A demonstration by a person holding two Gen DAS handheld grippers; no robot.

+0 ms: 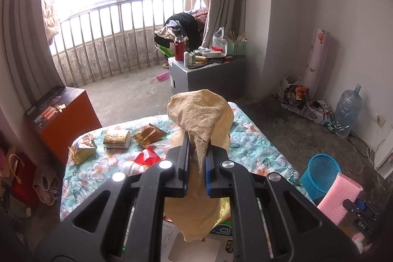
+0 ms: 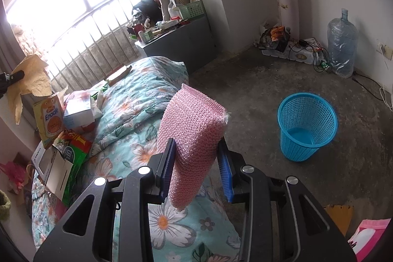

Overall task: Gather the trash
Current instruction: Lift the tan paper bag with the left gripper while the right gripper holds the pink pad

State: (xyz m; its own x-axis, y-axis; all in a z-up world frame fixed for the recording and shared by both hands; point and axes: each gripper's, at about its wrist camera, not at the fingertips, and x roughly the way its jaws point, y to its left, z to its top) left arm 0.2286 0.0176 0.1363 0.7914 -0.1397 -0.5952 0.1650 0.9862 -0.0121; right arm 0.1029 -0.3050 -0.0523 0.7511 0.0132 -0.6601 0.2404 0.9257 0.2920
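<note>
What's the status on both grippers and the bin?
Left gripper shut on yellow paper. Right gripper shut on pink foam. Blue bin empty, upright, floor path clear.

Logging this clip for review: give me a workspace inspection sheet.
Surface: floral quilt on bed.
Job's things: tan crumpled paper, pink foam sheet, empty blue basket on floor.
Clutter: gold wrappers, red wrapper, snack box.
Grippers: left gripper shut on paper; right gripper shut on foam.
Cables: black cords by wall.
Surroundings: water jug, grey cabinet, window railing.
</note>
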